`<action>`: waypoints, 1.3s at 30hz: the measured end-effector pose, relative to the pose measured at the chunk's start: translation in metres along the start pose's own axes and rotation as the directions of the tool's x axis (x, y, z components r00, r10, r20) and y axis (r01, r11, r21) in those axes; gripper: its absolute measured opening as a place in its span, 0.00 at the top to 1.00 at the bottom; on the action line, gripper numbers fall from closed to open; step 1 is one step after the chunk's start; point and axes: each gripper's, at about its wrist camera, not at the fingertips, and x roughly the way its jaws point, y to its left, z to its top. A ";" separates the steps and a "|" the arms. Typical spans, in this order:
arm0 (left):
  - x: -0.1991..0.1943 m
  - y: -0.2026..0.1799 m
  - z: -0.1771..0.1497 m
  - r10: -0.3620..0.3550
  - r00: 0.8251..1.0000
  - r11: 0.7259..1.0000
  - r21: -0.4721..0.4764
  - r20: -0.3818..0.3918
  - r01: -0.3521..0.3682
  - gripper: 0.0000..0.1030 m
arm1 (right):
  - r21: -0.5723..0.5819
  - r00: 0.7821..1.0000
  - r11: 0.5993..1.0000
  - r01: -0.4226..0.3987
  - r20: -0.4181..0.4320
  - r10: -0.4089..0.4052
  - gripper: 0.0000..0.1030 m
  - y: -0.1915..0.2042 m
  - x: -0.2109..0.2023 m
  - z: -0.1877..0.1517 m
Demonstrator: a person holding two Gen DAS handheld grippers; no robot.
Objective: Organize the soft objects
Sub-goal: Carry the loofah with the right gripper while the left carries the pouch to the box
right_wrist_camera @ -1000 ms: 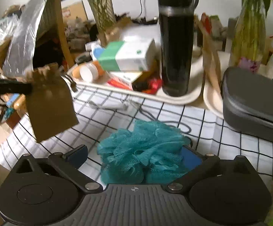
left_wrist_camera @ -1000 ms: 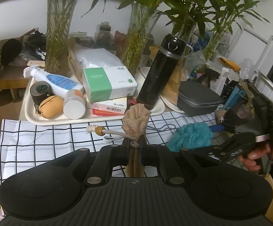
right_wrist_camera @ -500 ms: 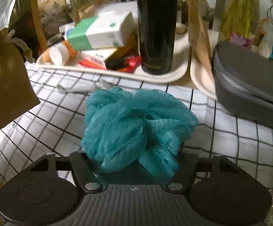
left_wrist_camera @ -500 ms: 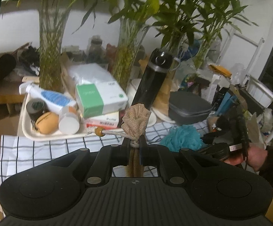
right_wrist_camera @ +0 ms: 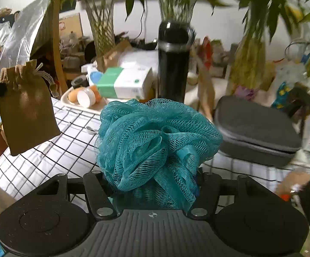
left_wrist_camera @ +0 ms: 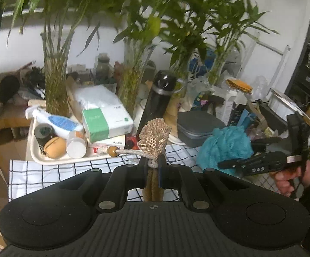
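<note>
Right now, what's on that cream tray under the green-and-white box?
Under the green-and-white box on the tray lies a flat white box with a barcode label; something red peeks out below. The rest is covered.

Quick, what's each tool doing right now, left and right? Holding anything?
Left tool: shut on the burlap pouch, pinched at its drawstring neck.
Right tool: shut on the teal bath pouf, lifted off the checked cloth.
</note>
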 end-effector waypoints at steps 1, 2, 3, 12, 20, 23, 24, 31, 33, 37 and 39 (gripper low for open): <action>-0.007 -0.004 0.001 -0.001 1.000 1.000 0.010 0.006 0.001 0.91 | 0.001 1.000 1.000 0.002 0.013 -0.002 0.37 0.001 -0.011 0.001; -0.013 -0.008 0.001 0.002 1.000 1.000 0.018 0.011 -0.002 0.91 | 0.001 1.000 1.000 0.003 0.024 -0.003 0.37 0.003 -0.021 0.001; -0.019 -0.012 0.002 0.006 1.000 1.000 0.027 0.015 -0.006 0.91 | -0.002 0.999 1.000 0.007 0.034 -0.007 0.37 0.005 -0.031 0.001; -0.070 -0.041 -0.002 0.038 0.999 0.995 0.088 0.031 -0.040 0.91 | -0.036 0.995 0.999 0.022 0.099 -0.019 0.37 0.032 -0.107 -0.010; -0.101 -0.065 -0.017 0.042 0.999 0.992 0.115 0.026 -0.045 0.91 | -0.069 0.989 0.998 -0.011 0.145 0.021 0.37 0.057 -0.160 -0.029; -0.108 -0.070 -0.025 0.032 0.999 0.993 0.113 0.013 -0.034 0.91 | -0.078 0.986 0.997 -0.029 0.159 0.041 0.37 0.065 -0.174 -0.036; -0.109 -0.071 -0.028 0.031 0.999 0.993 0.110 0.009 -0.032 0.91 | -0.081 0.986 0.996 -0.033 0.163 0.045 0.37 0.068 -0.179 -0.039; -0.113 -0.092 -0.060 0.042 0.999 0.989 0.144 0.002 -0.041 0.70 | -0.098 0.983 0.993 -0.065 0.167 0.081 0.37 0.083 -0.200 -0.055; -0.114 -0.096 -0.070 -0.033 0.999 0.989 0.143 -0.023 0.036 0.52 | -0.097 0.982 0.993 -0.071 0.166 0.087 0.37 0.085 -0.203 -0.061; -0.120 -0.090 -0.084 -0.083 0.996 0.993 0.087 -0.031 0.086 0.44 | -0.096 0.984 0.993 -0.076 0.155 0.090 0.36 0.090 -0.207 -0.072; -0.123 -0.084 -0.090 -0.080 0.996 0.995 0.055 -0.048 0.083 0.44 | -0.090 0.984 0.993 -0.078 0.151 0.091 0.36 0.091 -0.210 -0.077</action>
